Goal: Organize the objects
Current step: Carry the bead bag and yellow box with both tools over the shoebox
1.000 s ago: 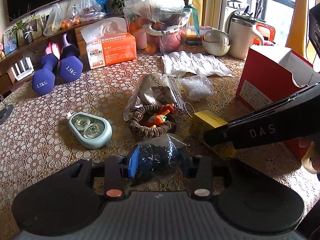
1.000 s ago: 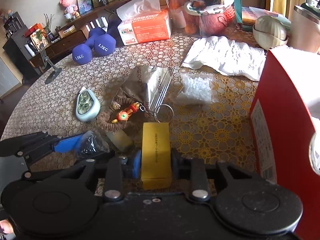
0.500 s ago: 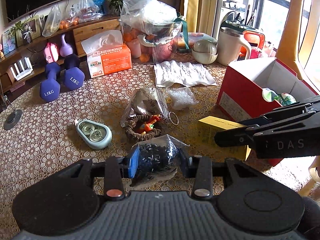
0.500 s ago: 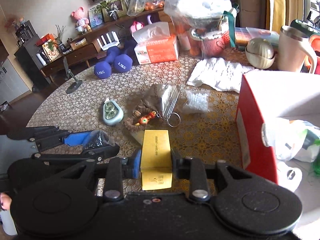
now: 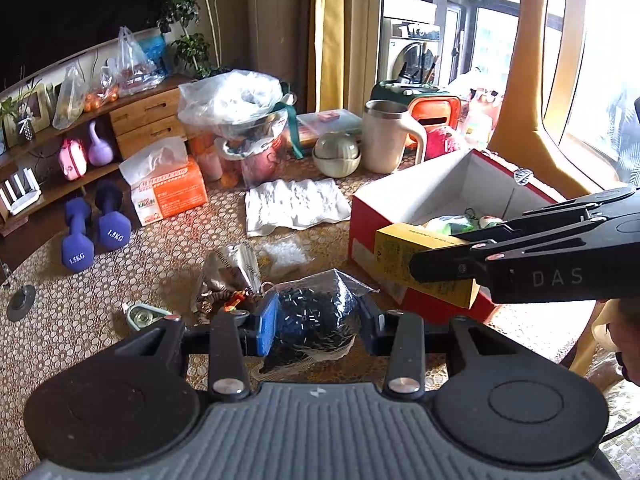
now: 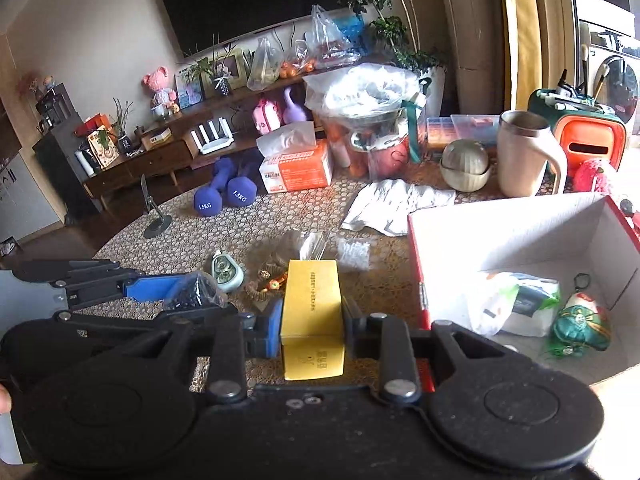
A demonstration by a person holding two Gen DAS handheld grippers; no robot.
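Both grippers are holding items above the cluttered worktop.

The left gripper (image 5: 316,322) is clamping a clear bag of dark beads (image 5: 316,316) at lower centre; the right gripper (image 6: 310,326) is squeezing a yellow box (image 6: 313,308) just left of the open red box (image 6: 516,224), which is sitting at the frame's right.

Right tool (image 5: 416,270) hides part of the yellow box (image 5: 400,254)
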